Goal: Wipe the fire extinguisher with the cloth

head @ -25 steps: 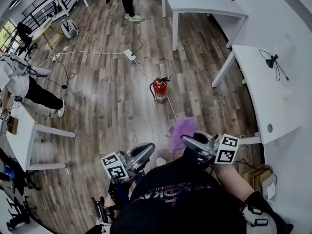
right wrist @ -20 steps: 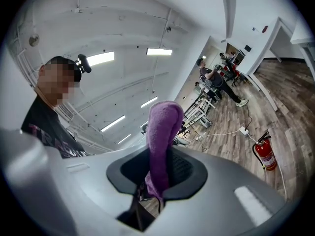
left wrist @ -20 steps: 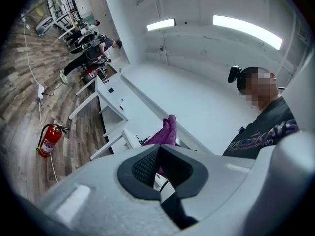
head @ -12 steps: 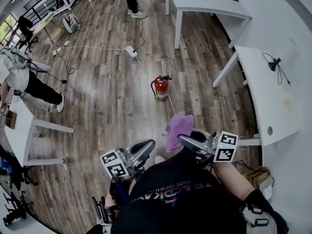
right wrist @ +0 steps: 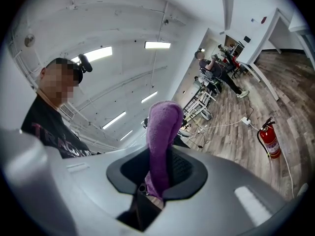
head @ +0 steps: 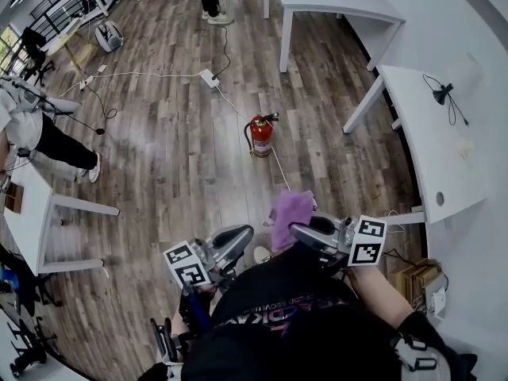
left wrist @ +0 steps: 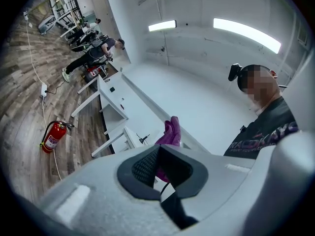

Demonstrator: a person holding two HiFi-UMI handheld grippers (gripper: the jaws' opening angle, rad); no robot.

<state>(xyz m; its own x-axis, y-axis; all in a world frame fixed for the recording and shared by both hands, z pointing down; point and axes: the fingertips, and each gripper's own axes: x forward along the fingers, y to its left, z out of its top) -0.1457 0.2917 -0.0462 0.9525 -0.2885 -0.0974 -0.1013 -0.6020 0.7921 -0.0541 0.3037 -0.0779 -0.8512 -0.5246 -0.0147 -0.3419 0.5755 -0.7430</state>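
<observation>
Cloth (right wrist: 161, 132) of purple terry, soft and bunched into a thick strip, stands pinched between the jaws of your right gripper (head: 304, 232), which holds it out in front, likely ready for rubbing. Your left gripper (left wrist: 158, 170) has its jaws together on nothing, probably free for steadying. The fire extinguisher (head: 260, 136), a red metal cylinder with a black hose, stands upright on the wood-plank floor (head: 175, 173), well apart from both grippers, farther ahead of you.
</observation>
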